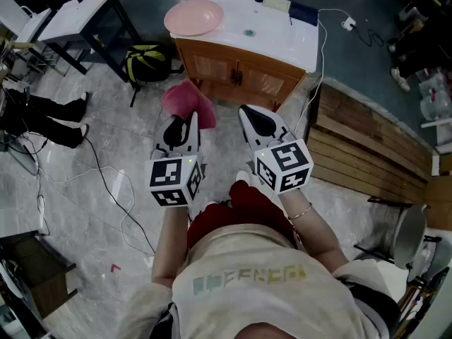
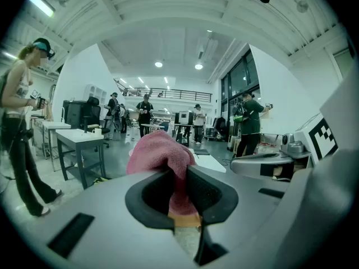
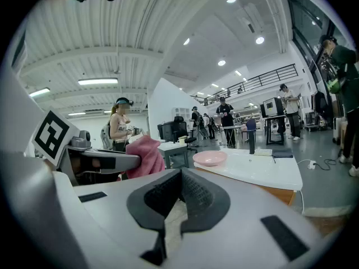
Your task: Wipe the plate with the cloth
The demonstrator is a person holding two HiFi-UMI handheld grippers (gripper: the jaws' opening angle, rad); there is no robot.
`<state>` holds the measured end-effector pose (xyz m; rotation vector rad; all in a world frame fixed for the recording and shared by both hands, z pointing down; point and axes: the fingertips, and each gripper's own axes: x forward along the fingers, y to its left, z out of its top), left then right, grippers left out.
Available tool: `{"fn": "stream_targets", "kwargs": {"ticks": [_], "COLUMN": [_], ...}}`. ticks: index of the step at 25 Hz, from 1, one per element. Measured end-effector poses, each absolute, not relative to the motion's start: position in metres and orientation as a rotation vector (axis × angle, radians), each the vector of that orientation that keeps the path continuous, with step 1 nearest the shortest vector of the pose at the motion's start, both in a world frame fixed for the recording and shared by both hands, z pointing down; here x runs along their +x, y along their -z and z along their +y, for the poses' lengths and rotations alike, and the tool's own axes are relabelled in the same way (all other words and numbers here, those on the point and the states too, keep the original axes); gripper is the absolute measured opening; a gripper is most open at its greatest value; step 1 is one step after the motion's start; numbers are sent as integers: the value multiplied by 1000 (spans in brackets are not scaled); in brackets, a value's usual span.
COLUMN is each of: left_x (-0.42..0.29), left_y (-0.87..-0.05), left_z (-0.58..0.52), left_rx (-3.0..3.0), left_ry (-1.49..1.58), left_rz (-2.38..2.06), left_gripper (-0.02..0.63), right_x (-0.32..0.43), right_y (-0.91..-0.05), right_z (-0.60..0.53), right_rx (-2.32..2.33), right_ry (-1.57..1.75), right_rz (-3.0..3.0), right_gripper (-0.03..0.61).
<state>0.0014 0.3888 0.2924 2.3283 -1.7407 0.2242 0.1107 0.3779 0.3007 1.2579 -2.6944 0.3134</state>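
Note:
A pink plate lies on the left end of a white counter, some way ahead of both grippers. My left gripper is shut on a pink cloth, which bunches up above the jaws. In the left gripper view the cloth hangs down between the fingers of that gripper. My right gripper is held beside it, shut and empty. In the right gripper view the closed right gripper points toward the plate, with the cloth at the left.
The counter tops a wooden cabinet. A yellow and black backpack leans at its left. Wooden planks lie to the right, a cable crosses the floor, and a person's legs stand at the left near a desk.

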Motion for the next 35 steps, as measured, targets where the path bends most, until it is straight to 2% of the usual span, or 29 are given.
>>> {"fn": "stream_targets", "kwargs": {"ticks": [18,35], "left_x": [35,9], "left_y": [-289,-311], "left_z": [285,171], "left_rx": [2231,2194], "left_ry": [-211,-264], "left_rz": [-1876,-1864], "left_gripper": [67,68], "right_x": [156,146], "right_y": [-312,-340], "right_z": [264,164], "right_rx": [1154,1161], "right_ry": [-400,-478], "right_rz": [-2714,-2667], "right_gripper": [38,38]}}
